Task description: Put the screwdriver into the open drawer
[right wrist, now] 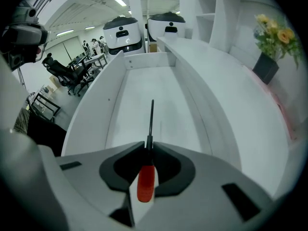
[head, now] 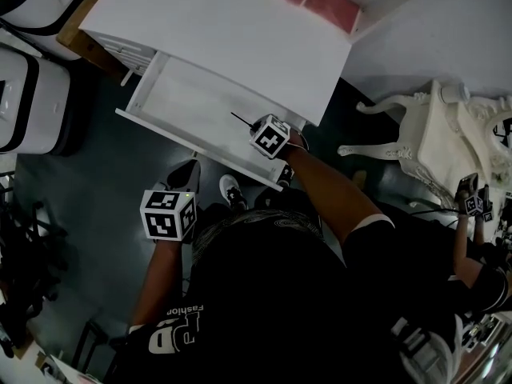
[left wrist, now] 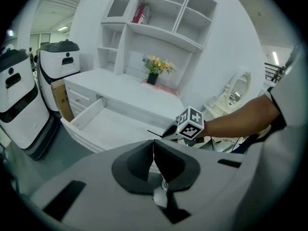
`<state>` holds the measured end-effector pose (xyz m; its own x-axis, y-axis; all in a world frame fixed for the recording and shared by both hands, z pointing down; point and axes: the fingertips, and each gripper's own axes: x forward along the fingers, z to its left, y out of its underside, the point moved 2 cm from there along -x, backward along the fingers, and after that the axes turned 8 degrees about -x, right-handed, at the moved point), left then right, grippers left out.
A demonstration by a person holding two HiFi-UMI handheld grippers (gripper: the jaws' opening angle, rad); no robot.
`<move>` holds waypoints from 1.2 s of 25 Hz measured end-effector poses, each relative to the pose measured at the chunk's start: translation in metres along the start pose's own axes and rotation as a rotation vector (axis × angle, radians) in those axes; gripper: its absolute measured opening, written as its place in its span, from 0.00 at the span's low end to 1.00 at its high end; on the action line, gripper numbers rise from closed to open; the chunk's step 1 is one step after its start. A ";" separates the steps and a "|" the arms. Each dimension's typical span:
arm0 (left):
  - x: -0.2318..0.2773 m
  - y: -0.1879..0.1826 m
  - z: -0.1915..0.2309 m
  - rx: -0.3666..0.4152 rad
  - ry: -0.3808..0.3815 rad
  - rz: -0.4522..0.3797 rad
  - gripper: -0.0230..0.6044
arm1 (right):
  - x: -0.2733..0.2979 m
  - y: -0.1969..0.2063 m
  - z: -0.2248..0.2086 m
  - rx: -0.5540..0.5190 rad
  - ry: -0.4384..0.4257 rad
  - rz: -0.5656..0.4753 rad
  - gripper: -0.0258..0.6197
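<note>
Legible writing: the person's dark shirt [head: 240,310] carries the white word "Fashion" above larger letters that cannot be read. Each gripper bears a cube of black-and-white square markers.

Right gripper [right wrist: 147,150]: the dark, curved pads are closed on the screwdriver [right wrist: 146,179]. Its smooth red handle, rounded at the end, lies behind the pads. The thin dark metal shaft projects forward between them. In the head view the right gripper [head: 256,128] sits at the drawer's front edge, with the shaft over the drawer's interior. Whether the tip touches the floor cannot be told.

Drawer [right wrist: 115,109]: pulled open, rectangular and shallow, with flat matt white walls and floor.

Left gripper [left wrist: 153,150]: the pads meet along a straight seam with nothing between them. The gripper is held apart from the drawer, in front of it.
</note>
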<state>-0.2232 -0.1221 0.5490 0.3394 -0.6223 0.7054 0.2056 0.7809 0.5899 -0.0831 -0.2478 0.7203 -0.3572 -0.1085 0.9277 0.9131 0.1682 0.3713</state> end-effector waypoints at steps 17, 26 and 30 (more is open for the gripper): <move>-0.001 0.000 0.020 -0.051 -0.024 0.005 0.06 | 0.041 0.003 -0.008 -0.047 -0.019 0.113 0.14; 0.001 0.002 0.027 -0.065 -0.032 0.016 0.06 | 0.056 0.008 -0.011 -0.057 -0.032 0.149 0.14; 0.002 0.004 0.030 -0.070 -0.039 0.024 0.06 | 0.062 0.009 -0.012 -0.073 -0.032 0.163 0.14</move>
<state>-0.2494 -0.1221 0.5648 0.3096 -0.6042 0.7342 0.2626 0.7965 0.5447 -0.0945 -0.2648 0.7805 -0.2085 -0.0543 0.9765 0.9708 0.1093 0.2133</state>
